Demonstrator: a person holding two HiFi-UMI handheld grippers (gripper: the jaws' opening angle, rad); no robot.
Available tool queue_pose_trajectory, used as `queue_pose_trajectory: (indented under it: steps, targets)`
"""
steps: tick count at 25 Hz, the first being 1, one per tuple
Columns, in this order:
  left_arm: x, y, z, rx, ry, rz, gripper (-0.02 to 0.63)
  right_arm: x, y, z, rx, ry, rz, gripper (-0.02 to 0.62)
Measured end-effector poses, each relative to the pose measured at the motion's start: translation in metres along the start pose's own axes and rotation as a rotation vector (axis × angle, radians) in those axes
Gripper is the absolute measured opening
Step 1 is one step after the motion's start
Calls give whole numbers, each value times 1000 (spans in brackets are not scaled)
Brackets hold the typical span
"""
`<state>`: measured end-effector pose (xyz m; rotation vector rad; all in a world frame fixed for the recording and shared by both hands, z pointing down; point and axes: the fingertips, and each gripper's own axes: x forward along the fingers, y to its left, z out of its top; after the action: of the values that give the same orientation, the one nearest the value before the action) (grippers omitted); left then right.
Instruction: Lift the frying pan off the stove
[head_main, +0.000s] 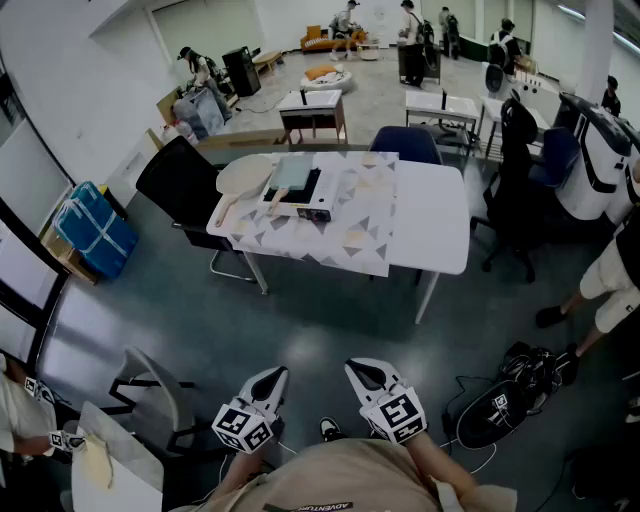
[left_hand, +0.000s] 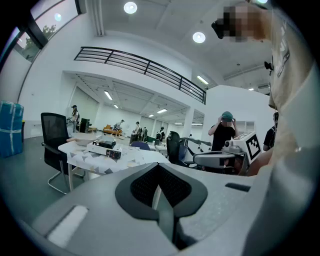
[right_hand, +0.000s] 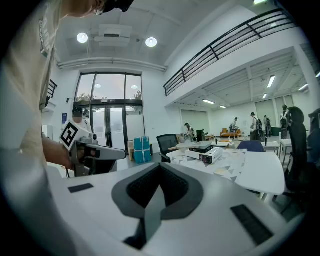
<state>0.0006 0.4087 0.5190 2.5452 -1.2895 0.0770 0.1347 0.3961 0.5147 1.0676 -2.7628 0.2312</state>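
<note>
Far ahead on the patterned tablecloth (head_main: 345, 225) sits a portable stove (head_main: 300, 192) with a flat greenish piece on top. A pale round frying pan (head_main: 243, 177) with a wooden handle lies beside the stove's left end. Both grippers are near my body, well short of the table. My left gripper (head_main: 276, 374) and right gripper (head_main: 353, 367) are side by side with their jaws together and nothing between them. The left gripper view shows the stove (left_hand: 106, 148) and pan (left_hand: 84, 138) small in the distance. The right gripper view also shows the stove (right_hand: 207, 152).
A black office chair (head_main: 183, 185) stands at the table's left end and a blue chair (head_main: 407, 143) behind it. A grey chair (head_main: 150, 385) is close at my lower left, and bags and cables (head_main: 510, 395) lie on the floor at my right. People stand around the room.
</note>
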Motion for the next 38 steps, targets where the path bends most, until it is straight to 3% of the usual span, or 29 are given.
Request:
queue_pose_trajectory:
  steps: [10, 21, 27, 38]
  targets:
    - [-8, 3, 3, 1, 2, -9, -2, 0, 12, 2, 13, -20, 0, -3]
    - [-23, 21, 4, -18, -74, 15, -2, 15, 29, -11, -15, 59, 32, -3]
    - [-27, 38, 10, 22, -68, 5, -2, 36, 40, -4, -19, 55, 26, -3]
    - [-28, 55, 19, 43, -98, -135, -2, 72, 61, 2, 5, 49, -13, -3]
